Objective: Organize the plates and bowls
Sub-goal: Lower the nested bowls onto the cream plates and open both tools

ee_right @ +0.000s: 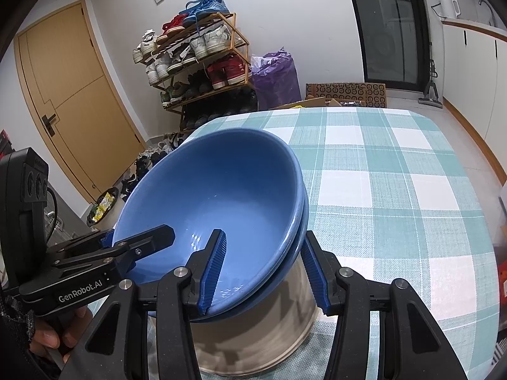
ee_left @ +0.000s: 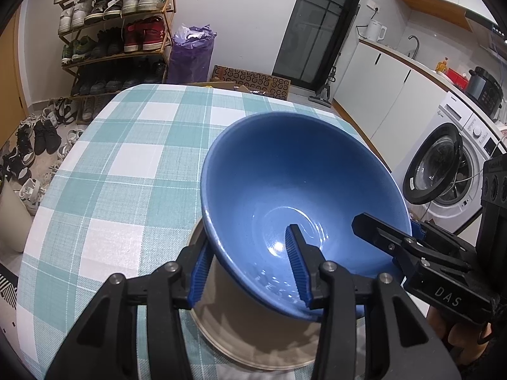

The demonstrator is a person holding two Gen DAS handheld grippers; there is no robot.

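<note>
Closest to each camera, both claws straddle the rim of a blue bowl (ee_left: 294, 196). The left claw (ee_left: 250, 262) has one ribbed blue pad inside the bowl and one outside its wall; whether it pinches firmly or loosely I cannot tell. The right claw (ee_right: 264, 269) straddles the opposite rim the same way, its outer pad seeming to stand slightly off the wall, so its grasp is also uncertain. In the right view a second blue bowl (ee_right: 299, 237) sits nested just under the first. Both rest tilted on a metal pot (ee_right: 253, 326) directly below the claws. To do this well, I judge both claws should move evenly, keeping the stack level. The bowl is glossy, deep and smooth, likely slippery. Beyond the claws stretches the teal checked worktop (ee_left: 126, 145).
</note>
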